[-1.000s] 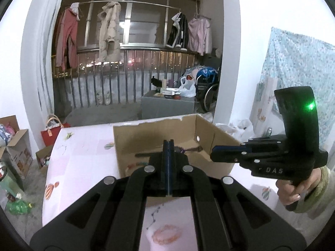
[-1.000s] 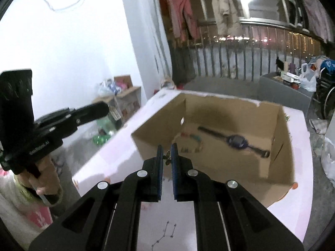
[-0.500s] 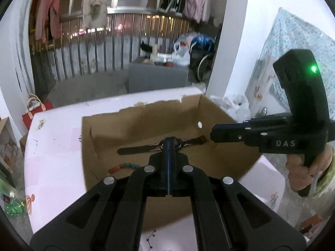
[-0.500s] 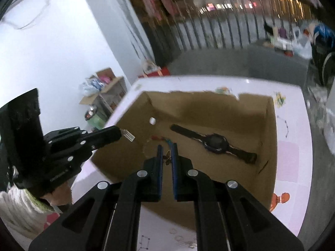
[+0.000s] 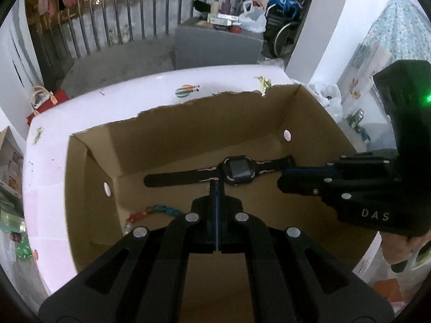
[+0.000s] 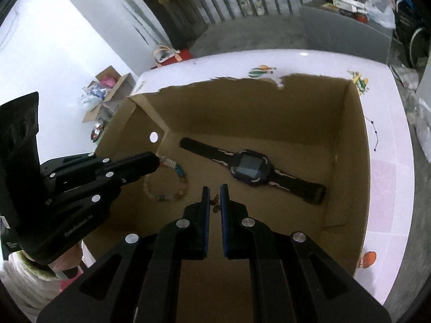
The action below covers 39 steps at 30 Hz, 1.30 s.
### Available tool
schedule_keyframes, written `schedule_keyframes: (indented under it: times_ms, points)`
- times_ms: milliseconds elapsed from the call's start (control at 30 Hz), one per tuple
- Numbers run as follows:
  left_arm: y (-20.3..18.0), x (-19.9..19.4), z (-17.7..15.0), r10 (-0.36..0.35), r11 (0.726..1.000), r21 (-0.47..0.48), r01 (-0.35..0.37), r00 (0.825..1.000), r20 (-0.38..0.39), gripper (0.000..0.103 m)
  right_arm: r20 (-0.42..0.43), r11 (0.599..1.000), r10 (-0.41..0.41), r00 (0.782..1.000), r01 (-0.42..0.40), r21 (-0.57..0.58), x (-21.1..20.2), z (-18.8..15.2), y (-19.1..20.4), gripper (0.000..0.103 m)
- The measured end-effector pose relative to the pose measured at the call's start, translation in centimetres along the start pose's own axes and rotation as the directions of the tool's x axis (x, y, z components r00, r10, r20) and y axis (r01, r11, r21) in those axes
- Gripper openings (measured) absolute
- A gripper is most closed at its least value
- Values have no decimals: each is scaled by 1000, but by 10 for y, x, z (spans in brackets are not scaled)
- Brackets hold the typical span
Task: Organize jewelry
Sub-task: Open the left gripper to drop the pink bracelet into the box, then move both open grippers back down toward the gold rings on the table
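An open cardboard box lies on the white table. On its floor are a black watch and a coloured bead bracelet. My right gripper hangs over the box interior, shut on a small gold butterfly charm. My left gripper is shut, and a small silver piece sticks out of its tip just above the bracelet. In the left wrist view that piece is hidden by the fingers.
The table has printed stickers and pink patches. Beyond its far edge are a grey cabinet with clutter on top, metal railings and a red bag on the floor. A hand holds the right gripper.
Both grippers have moved forward and tipped downward, from in front of the box to over its inside. Each stays shut on its small piece.
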<state>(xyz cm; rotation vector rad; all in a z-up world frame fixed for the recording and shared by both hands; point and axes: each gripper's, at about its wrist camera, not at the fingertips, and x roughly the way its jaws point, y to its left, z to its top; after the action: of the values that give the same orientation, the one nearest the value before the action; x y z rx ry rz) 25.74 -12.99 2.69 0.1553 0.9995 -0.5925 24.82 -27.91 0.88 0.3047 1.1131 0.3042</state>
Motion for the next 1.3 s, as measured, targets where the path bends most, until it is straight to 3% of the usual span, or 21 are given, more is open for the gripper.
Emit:
schedule_keyframes:
  times_ms: [67, 167, 467, 767, 900, 1067, 1200, 1300]
  points:
    - [3, 4, 1, -11, 1000, -23, 11, 1000, -10, 0, -5, 1000, 3, 1000, -3, 12, 1, -1, -2, 9]
    - [10, 8, 1, -24, 998, -58, 23, 999, -22, 13, -3, 1000, 12, 1000, -12, 19, 3, -1, -8, 9]
    - [15, 1, 2, -28, 995, -98, 27, 1000, -3, 15, 44, 1000, 22, 999, -22, 13, -4, -1, -8, 15]
    - [13, -49, -7, -8, 996, -90, 22, 989, 151, 30, 191, 999, 1, 982, 7, -43, -47, -6, 6, 28]
    - [10, -85, -23, 2, 997, -75, 17, 969, 247, 35, 296, 995, -8, 955, 37, -93, -79, -18, 20, 38]
    - [4, -132, -52, -4, 998, -58, 28, 929, 371, 35, 421, 980, -29, 907, 109, -167, -119, -46, 36, 40]
    - [-9, -163, -79, -22, 999, -17, 32, 895, 445, 38, 485, 965, -28, 874, 150, -215, -141, -80, 47, 48]
    - [-18, -174, -100, -20, 1000, 11, 17, 883, 470, 39, 504, 955, -32, 863, 175, -239, -148, -111, 51, 52]
